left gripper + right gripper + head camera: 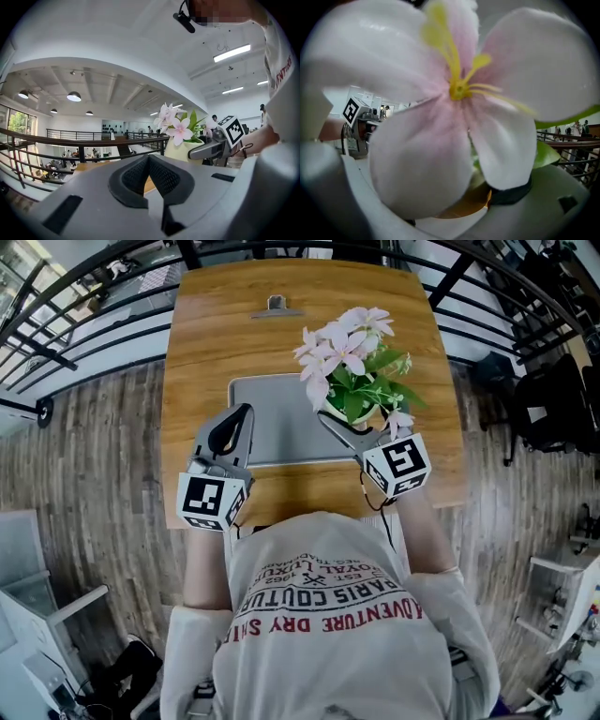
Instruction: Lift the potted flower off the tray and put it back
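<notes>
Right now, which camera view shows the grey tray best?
The head view: it looks down on the grey tray, mostly bare, on the wooden table. The left gripper view shows no tray. The potted flower fills the right gripper view.

We are reaching both forearms forward. Our left gripper (236,423) is pointing away, jaws together and empty; our right gripper (349,434) is gripping the potted flower (342,348).
</notes>
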`<move>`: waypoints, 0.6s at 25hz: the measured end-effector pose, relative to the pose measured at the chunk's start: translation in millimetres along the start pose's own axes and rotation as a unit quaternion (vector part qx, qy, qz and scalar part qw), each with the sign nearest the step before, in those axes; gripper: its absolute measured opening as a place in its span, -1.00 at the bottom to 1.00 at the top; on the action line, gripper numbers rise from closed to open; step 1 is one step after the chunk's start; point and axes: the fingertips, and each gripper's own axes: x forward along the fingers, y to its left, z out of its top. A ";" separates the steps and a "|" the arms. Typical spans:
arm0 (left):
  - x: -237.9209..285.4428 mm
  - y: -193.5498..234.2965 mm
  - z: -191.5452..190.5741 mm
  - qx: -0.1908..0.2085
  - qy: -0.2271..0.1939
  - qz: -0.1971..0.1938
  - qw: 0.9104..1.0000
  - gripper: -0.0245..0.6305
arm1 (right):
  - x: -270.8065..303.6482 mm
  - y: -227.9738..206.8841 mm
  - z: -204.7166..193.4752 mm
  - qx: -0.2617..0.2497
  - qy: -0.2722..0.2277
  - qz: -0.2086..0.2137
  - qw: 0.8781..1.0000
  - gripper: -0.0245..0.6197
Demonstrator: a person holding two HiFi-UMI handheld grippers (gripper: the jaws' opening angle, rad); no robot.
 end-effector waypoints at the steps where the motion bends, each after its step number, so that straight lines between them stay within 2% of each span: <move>1: 3.2 -2.2 -1.6 -0.004 0.004 0.003 1.000 -0.89 | 2.9 -1.1 -6.2 0.000 0.006 0.013 1.000 0.63; 9: 13.4 -10.6 -32.0 -0.032 0.040 0.029 0.998 -0.89 | 32.7 9.0 -73.8 0.008 0.061 0.105 0.993 0.63; 15: -18.0 9.4 -90.2 -0.069 0.071 0.059 0.993 -0.89 | 73.0 71.3 -133.9 -0.005 0.110 0.192 0.975 0.63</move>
